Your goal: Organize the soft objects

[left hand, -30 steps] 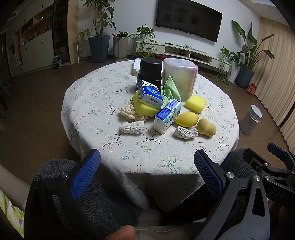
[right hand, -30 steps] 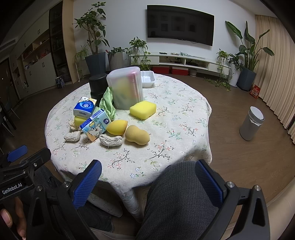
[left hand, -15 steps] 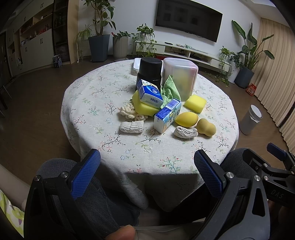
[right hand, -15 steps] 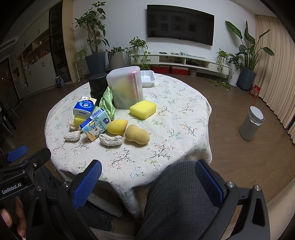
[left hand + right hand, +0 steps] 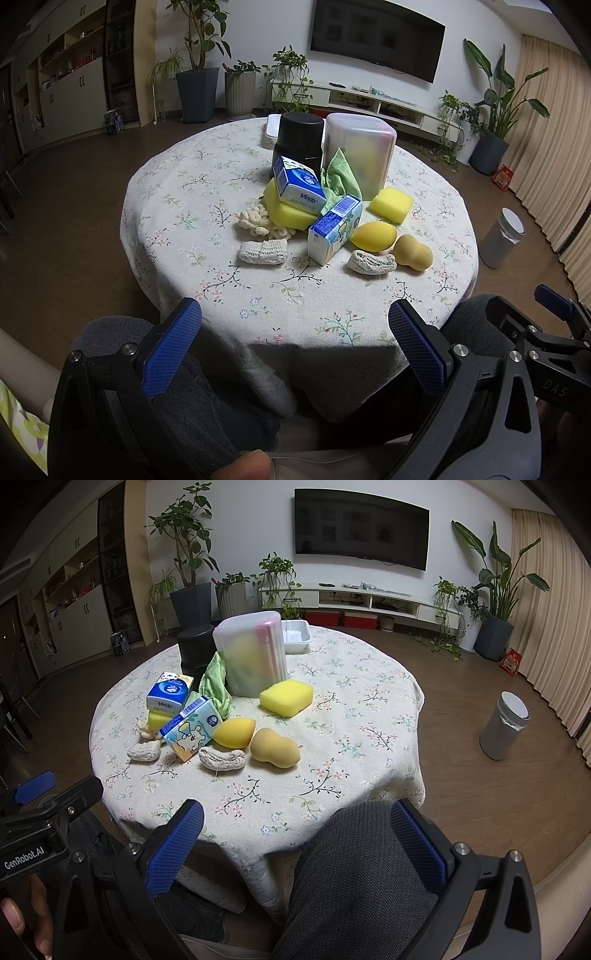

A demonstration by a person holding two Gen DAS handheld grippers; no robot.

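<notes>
A round table with a floral cloth [image 5: 192, 206] [image 5: 354, 716] holds a pile of soft things: two yellow sponges [image 5: 391, 205] [image 5: 286, 698], a yellow egg-shaped sponge [image 5: 373, 236] [image 5: 233, 732], a tan gourd-shaped sponge [image 5: 412, 253] [image 5: 274, 748], two knitted rolls [image 5: 263, 252] [image 5: 221, 758], two tissue packs [image 5: 334, 229] [image 5: 190, 728], a green cloth [image 5: 338, 177] and a cream knitted piece [image 5: 258, 223]. My left gripper [image 5: 295, 347] and right gripper [image 5: 295, 840] are open and empty, low over the person's lap, short of the table.
A black jar [image 5: 300, 142], a frosted plastic container [image 5: 360, 151] [image 5: 255, 653] and a white tray [image 5: 295, 635] stand behind the pile. A grey bin [image 5: 504, 725] stands on the floor at right. Plants and a TV unit line the far wall.
</notes>
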